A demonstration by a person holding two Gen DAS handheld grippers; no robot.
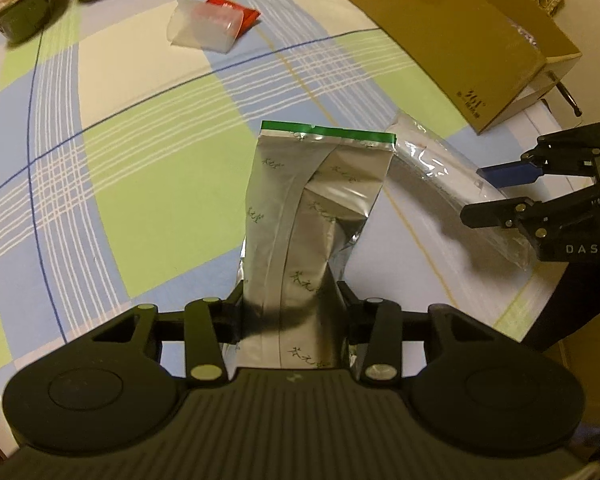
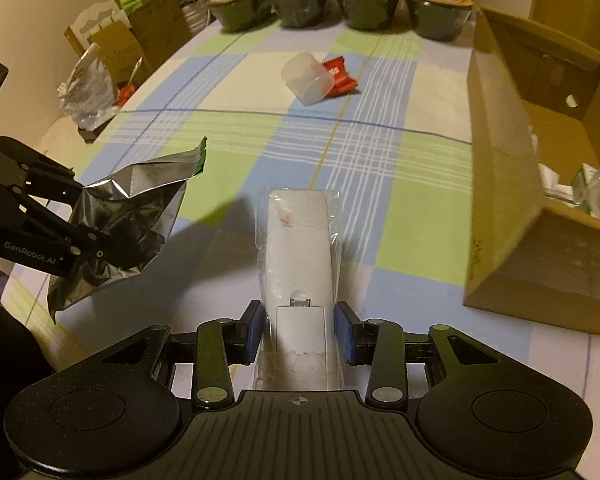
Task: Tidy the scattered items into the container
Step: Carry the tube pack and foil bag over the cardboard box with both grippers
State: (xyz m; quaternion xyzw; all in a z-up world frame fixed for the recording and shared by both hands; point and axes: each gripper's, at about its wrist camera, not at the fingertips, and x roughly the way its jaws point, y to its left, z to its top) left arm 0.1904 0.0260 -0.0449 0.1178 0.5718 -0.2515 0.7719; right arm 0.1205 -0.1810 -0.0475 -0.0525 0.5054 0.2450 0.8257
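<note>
Two clamped grips: left hand-held gripper (image 1: 290, 316) on crinkled foil pouch (image 1: 316, 200), right hand-held gripper (image 2: 300, 330) on plastic-wrapped white remote (image 2: 296, 248).

Both wrist views look down, sharing tablecloth (image 1: 160, 200).

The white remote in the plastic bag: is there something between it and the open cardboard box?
Nothing visible blocks it. The right claw holds the bagged remote above the checked tablecloth, and only bare cloth lies toward the cardboard box. The box's near wall stands tall, so the remote probably must go over it.
</note>
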